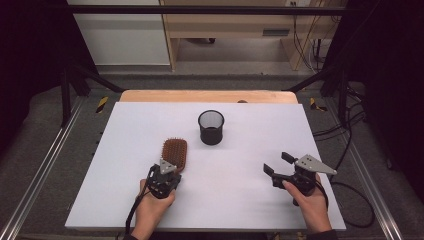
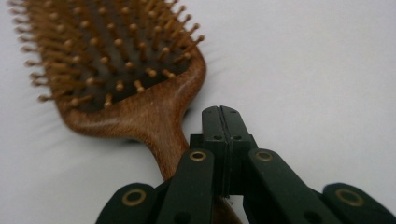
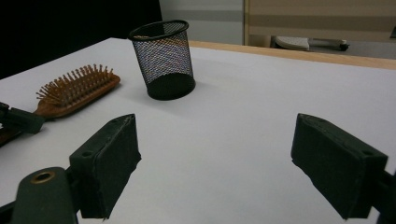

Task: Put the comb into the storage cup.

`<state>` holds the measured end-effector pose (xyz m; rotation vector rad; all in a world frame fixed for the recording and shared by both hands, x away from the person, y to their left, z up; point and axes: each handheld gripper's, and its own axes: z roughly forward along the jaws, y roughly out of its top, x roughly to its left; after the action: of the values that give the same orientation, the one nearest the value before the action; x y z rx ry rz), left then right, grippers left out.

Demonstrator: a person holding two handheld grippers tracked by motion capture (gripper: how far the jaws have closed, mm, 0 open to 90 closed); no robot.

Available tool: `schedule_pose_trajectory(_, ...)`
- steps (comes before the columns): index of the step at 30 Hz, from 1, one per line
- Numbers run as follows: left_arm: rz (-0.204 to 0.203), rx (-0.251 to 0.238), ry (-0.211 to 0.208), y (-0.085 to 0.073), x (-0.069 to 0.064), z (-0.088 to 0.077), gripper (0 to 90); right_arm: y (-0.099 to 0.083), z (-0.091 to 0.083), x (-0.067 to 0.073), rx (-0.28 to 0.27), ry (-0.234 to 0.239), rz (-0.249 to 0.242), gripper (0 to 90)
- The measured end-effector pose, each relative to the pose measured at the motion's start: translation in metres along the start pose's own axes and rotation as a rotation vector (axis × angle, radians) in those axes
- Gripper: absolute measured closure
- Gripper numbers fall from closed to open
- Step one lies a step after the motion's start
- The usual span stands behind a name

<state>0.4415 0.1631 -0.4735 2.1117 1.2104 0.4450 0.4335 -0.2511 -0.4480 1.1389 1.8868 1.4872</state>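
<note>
Left hand-held gripper (image 2: 223,122) has its jaws pressed together just beside the wooden hairbrush (image 2: 135,88) handle, gripping nothing. That hairbrush lies bristles-up on the white desk (image 1: 125,200), near the mesh cup (image 1: 211,127). Right hand-held gripper (image 3: 229,165) hovers open and empty.

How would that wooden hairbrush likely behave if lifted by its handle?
The hairbrush looks like rigid wood, so it probably stays stiff. Its broad bristled head may droop from a handle grip. The smooth, narrow handle could twist between fingers.
</note>
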Motion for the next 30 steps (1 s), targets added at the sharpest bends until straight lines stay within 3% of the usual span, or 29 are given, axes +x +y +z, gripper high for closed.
schedule_pose_trajectory(13, -0.031, 0.002, 0.035, -0.010, 0.030, -0.011, 90.0, 0.000, 0.000, 0.001, 0.001, 0.007, 0.000, 14.8)
schedule_pose_trajectory(17, -0.023, 0.005, 0.043, -0.011, 0.036, -0.013, 90.0, 0.000, 0.000, 0.001, 0.003, 0.009, 0.000, 14.7)
schedule_pose_trajectory(30, 0.006, 0.010, 0.036, -0.010, 0.045, -0.013, 90.0, 0.000, 0.001, 0.001, 0.004, 0.016, -0.004, 14.5)
